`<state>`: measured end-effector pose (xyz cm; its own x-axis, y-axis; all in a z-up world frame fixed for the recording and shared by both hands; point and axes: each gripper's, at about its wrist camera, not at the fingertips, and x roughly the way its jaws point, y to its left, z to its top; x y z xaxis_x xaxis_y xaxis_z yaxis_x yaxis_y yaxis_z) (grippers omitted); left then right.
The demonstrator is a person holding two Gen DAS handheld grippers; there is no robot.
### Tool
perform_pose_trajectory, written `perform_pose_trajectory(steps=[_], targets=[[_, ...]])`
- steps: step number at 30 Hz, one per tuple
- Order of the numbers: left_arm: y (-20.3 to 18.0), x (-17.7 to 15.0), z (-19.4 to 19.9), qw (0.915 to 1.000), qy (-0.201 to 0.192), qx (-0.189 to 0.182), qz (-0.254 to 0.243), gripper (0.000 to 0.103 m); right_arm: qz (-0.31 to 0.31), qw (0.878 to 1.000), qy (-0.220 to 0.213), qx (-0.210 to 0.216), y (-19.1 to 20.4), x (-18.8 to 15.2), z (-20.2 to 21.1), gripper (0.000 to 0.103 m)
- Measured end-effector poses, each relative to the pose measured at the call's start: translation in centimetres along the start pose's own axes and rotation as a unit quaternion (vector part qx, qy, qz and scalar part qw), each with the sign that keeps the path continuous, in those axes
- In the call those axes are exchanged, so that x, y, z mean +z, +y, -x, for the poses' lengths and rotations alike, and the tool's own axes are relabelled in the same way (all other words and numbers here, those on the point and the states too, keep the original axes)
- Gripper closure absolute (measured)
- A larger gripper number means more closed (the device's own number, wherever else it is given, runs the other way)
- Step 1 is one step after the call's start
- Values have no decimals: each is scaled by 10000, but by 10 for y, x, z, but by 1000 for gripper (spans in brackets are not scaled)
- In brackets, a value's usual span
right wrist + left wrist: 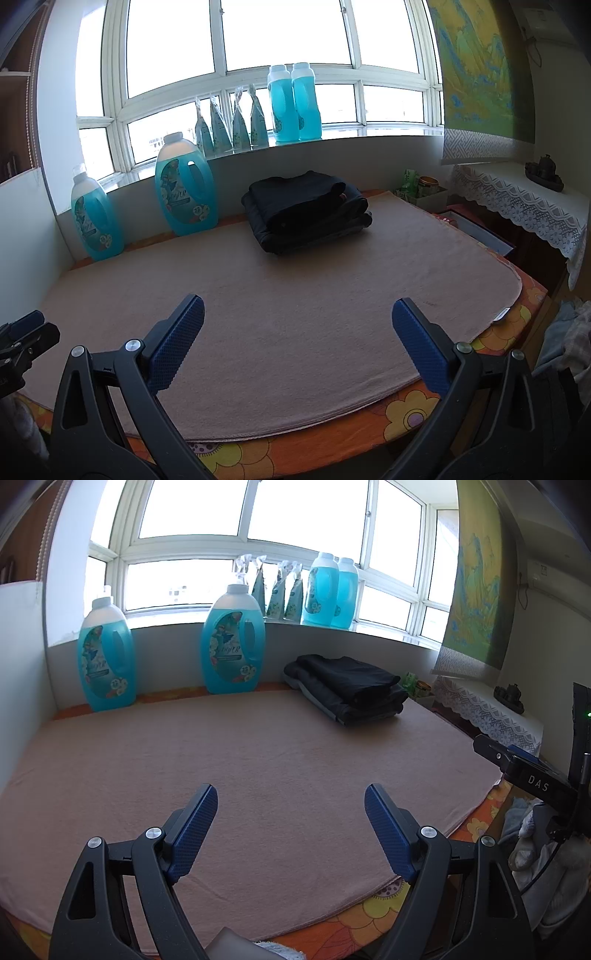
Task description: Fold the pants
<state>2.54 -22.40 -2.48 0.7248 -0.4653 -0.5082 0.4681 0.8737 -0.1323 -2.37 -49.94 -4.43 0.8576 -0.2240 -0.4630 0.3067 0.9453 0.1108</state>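
The left gripper (290,799) and the right gripper (297,314) hover side by side over the near edge of the pink blanket (295,295) — jaws spread wide, empty, both tilted downward.

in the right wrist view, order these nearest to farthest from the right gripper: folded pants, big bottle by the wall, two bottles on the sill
From the right gripper:
1. Folded pants, straight ahead on the mat.
2. Big bottle, back left against the wall.
3. Two bottles, up on the windowsill, farthest.

blue jugs (184,192) – 4 | refill pouches (231,123) – 4 | folded pants (306,210) – 1 stack | grippers (297,332) – 2
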Motion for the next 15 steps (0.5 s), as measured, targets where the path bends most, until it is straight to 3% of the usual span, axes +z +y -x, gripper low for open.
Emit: perform_pose_trajectory(steps=[15], targets=[[2,-1,0,9999,-53,132,-59,21,25,10000,58,60,5,-7,-7,0]])
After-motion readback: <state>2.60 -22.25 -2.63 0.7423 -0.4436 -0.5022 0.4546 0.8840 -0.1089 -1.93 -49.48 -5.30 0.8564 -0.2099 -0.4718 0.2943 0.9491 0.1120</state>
